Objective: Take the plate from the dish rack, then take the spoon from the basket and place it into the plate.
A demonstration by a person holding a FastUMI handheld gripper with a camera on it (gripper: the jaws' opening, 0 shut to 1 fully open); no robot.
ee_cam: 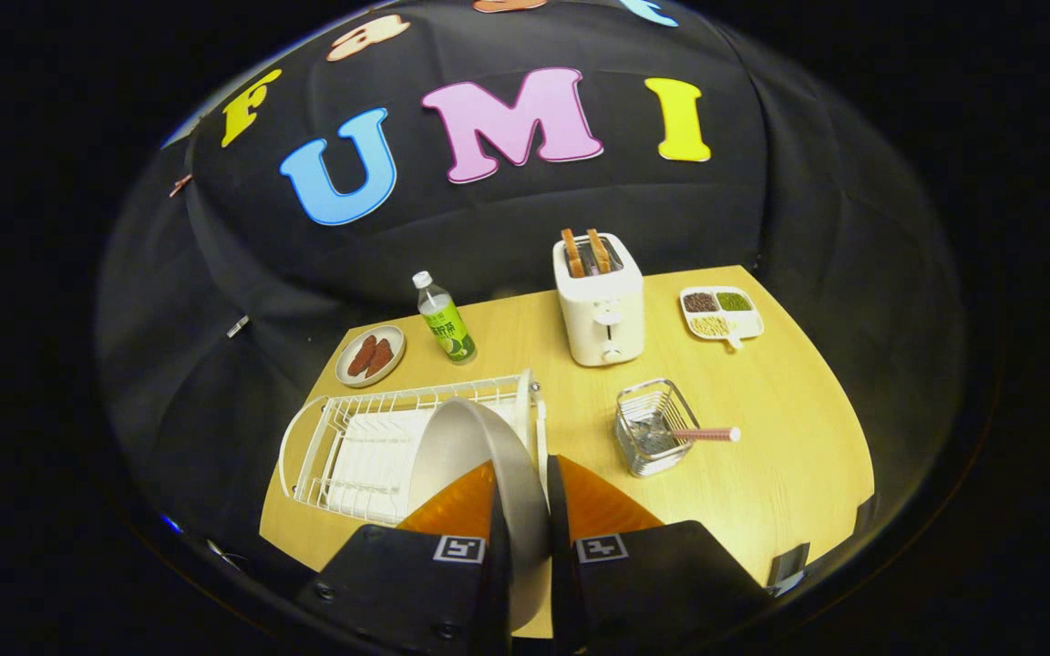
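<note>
Gripper (522, 510) at bottom centre of frame: my two fingers are clamped on the rim of the round grey plate (470, 456), one finger on each face, so I am grasping the plate. Plate stands on edge, tilted, its concave face turned toward the left of the frame. Its upper part overlaps the right end of the white wire dish rack (343, 446).

Dish rack sits at lower left on the light wooden table (762, 456), with a white ribbed tray inside it.

Right of my fingers, just beyond them: a small square wire basket (648, 437), shiny metal. Spoon with a pink handle (703, 435) rests in the basket; the handle sticks out to the right over the basket's rim, roughly level. Spoon bowl end is down inside the basket and hard to make out.

Farther back, centre of frame: white two-slot toaster (600, 310) with two brown slices of bread (584, 251) standing up in the slots.

Upper right of the table: white divided dish (721, 312) with compartments holding dark, green and pale grains.

Left of the toaster: clear plastic bottle with a green label and white cap (443, 319), upright.

Left of the bottle, just behind the rack: small round plate with brown sausage-like pieces (371, 355).
</note>
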